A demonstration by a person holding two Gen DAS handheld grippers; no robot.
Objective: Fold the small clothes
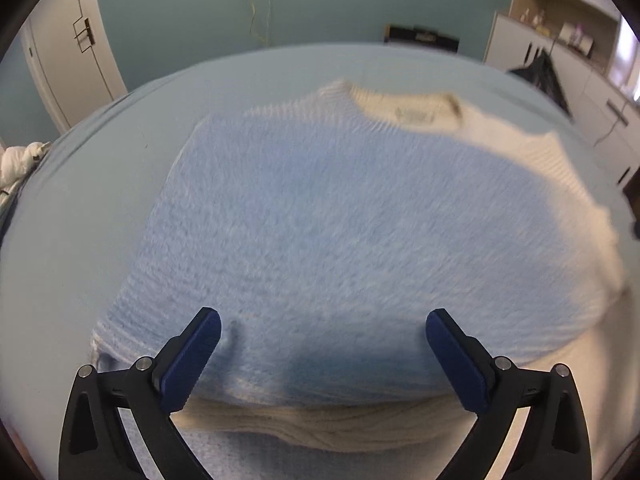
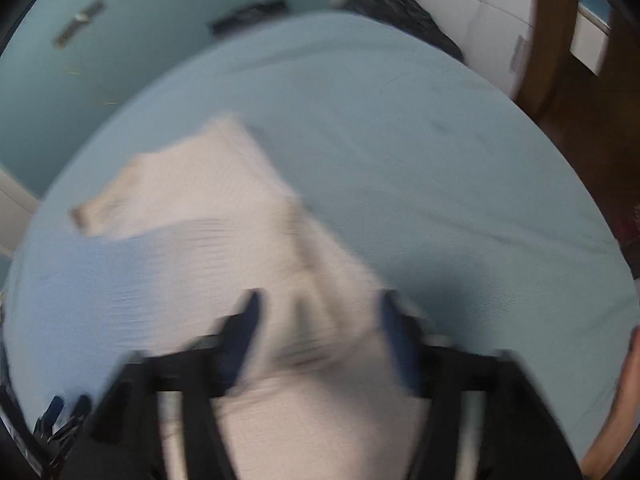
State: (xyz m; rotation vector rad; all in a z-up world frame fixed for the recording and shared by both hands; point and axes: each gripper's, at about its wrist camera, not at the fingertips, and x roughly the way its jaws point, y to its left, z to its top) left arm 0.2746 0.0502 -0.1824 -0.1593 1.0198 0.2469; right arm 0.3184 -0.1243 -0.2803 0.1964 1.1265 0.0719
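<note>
Sweater, blue and cream, lies in the middle of the bed. Left gripper and right gripper hover apart, holding nothing (right view is blurred); a hasty pinch may catch only one layer.

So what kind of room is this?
Probably a bedroom. The blue and cream sweater lies on what looks like a bed with a pale blue sheet. There's a closet-like door and white cabinets with shelves along the walls.
</note>
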